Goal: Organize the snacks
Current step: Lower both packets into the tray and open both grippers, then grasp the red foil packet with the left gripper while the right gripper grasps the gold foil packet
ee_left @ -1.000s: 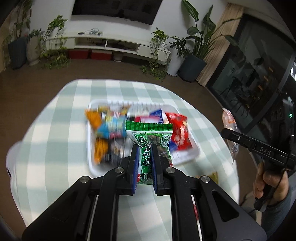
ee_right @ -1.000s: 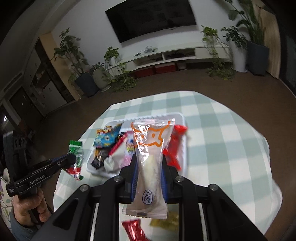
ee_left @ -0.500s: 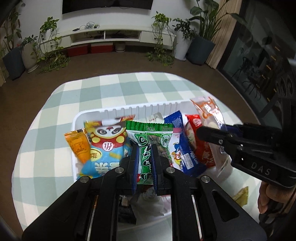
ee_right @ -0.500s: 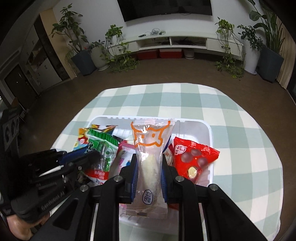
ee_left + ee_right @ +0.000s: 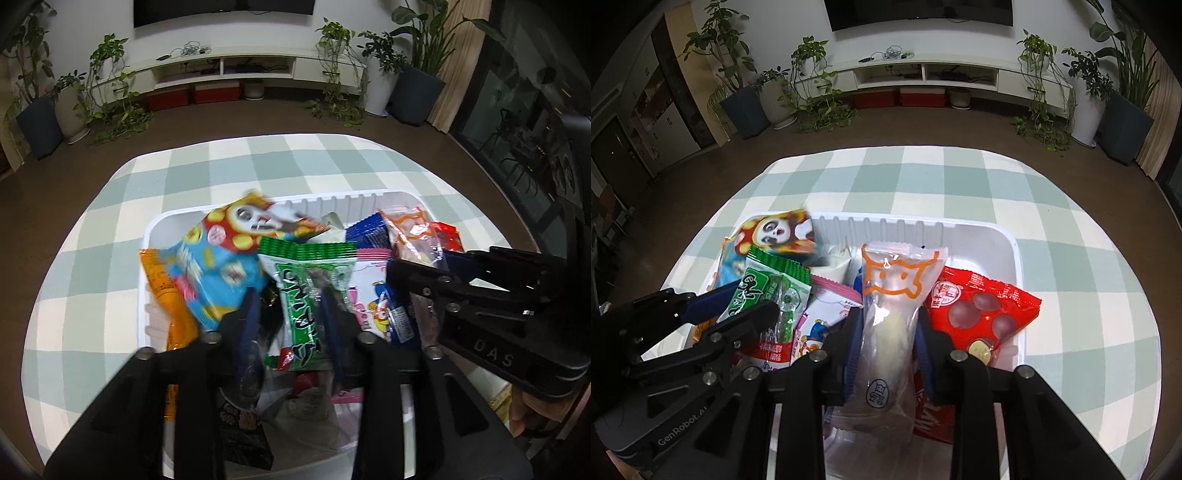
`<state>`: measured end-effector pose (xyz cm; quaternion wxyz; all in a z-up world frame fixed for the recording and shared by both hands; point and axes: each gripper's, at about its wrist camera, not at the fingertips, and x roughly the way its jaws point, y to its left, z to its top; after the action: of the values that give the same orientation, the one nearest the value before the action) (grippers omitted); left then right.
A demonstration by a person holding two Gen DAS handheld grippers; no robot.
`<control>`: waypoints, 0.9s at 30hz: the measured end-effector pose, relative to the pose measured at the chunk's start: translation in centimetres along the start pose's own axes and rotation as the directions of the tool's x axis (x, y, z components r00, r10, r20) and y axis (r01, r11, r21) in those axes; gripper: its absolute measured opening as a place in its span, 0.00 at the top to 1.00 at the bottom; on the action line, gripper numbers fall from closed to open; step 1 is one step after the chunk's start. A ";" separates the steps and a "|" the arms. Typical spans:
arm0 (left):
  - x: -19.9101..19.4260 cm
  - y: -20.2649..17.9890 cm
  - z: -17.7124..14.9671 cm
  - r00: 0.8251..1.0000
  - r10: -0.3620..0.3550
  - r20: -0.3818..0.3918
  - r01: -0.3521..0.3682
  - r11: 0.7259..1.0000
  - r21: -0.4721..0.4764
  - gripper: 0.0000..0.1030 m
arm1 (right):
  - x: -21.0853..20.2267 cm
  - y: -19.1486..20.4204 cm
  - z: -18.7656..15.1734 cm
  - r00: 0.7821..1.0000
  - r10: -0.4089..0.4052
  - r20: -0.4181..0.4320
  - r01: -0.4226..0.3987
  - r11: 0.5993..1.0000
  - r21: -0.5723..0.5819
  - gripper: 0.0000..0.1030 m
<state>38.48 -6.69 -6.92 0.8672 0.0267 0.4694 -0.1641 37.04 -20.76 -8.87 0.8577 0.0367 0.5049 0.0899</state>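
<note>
A white tray (image 5: 332, 197) (image 5: 1015, 251) full of snack packets sits on a green-and-white checked tablecloth (image 5: 92, 258). My left gripper (image 5: 289, 295) (image 5: 738, 306) is low over the tray, its jaws opening. A green packet (image 5: 299, 291) (image 5: 764, 284) lies between its fingers with a gap on the left side. My right gripper (image 5: 888, 317) (image 5: 436, 264) is beside it on the right, its jaws opening slightly. Its pads still touch a clear packet with an orange cat drawing (image 5: 897, 284) (image 5: 413, 232), whose lower end is in the tray.
In the tray lie a blue panda packet (image 5: 221, 258), an orange packet (image 5: 159, 277), a red packet (image 5: 982, 306) and a black packet (image 5: 240, 424). A yellow wrapper (image 5: 498, 402) lies on the cloth by a hand (image 5: 521, 417). Bare cloth surrounds the tray.
Both grippers came forward and down onto the tray with their packets. The left jaws parted from the green packet, the right jaws widened a little, and the panda packet shifted.
</note>
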 end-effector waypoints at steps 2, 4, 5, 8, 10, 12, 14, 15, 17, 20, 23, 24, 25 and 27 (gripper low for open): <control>-0.1 0.4 -0.1 1.000 0.001 0.005 -0.001 1.000 -0.015 0.45 | 0.0 0.0 0.1 1.000 0.000 0.001 0.000 1.000 0.002 0.69; -0.2 0.7 -0.1 1.000 0.003 0.006 -0.003 1.000 -0.022 0.43 | -0.1 0.0 0.1 1.000 0.000 0.006 0.000 1.000 0.004 0.68; -0.2 0.7 -0.2 1.000 0.004 0.005 -0.004 1.000 -0.018 0.43 | -0.1 0.1 0.1 1.000 0.000 0.009 -0.001 1.000 0.004 0.67; -0.4 0.6 -0.3 1.000 0.002 0.007 -0.002 1.000 -0.015 0.43 | -0.5 0.0 0.1 1.000 0.005 0.017 -0.005 1.000 0.010 0.64; -0.8 0.5 -0.4 1.000 0.000 0.013 0.000 1.000 -0.018 0.38 | -1.1 0.0 0.1 1.000 0.007 0.029 -0.008 1.000 0.015 0.63; -1.3 0.2 -0.5 1.000 0.000 0.024 0.000 1.000 -0.014 0.36 | -1.9 0.0 0.2 0.999 0.011 0.047 -0.012 1.000 0.018 0.59; -1.9 0.0 -0.6 0.999 -0.001 0.033 0.001 1.000 -0.010 0.36 | -3.0 0.0 0.1 0.997 0.020 0.069 -0.021 1.000 0.022 0.55; -2.3 -0.1 -0.7 0.999 -0.001 0.038 0.001 1.000 -0.007 0.33 | -3.6 0.0 0.1 0.996 0.025 0.081 -0.027 0.999 0.023 0.52; -3.3 -0.4 -1.0 0.999 0.002 0.053 -0.002 1.000 -0.001 0.30 | -5.1 -0.2 -0.3 0.993 0.041 0.111 -0.044 0.999 0.029 0.48; -5.3 -0.8 -1.7 0.997 0.000 0.080 0.000 1.000 0.000 0.27 | -7.7 -0.9 -1.6 0.984 0.071 0.163 -0.080 0.995 0.052 0.41; -7.4 -1.7 -3.4 0.996 -0.003 0.094 0.002 1.000 0.010 0.21 | -10.2 -1.9 -3.5 0.975 0.088 0.206 -0.103 0.993 0.064 0.35; -8.0 -2.0 -4.1 0.995 -0.007 0.096 0.006 1.000 0.010 0.18 | -11.2 -2.4 -4.5 0.971 0.089 0.220 -0.106 0.992 0.068 0.34; -8.6 -2.4 -5.0 0.995 -0.010 0.096 0.010 1.000 0.008 0.14 | -11.9 -2.8 -5.2 0.969 0.086 0.230 -0.105 0.992 0.071 0.33; -9.2 -3.4 -6.9 0.997 -0.012 0.076 0.011 1.000 0.008 0.13 | -13.3 -3.6 -7.0 0.965 0.081 0.249 -0.104 0.991 0.080 0.29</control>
<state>27.25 -6.10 -2.78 0.8834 0.0211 0.4353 -0.1719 24.99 -27.07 -1.41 0.9058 0.1108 0.3963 0.1013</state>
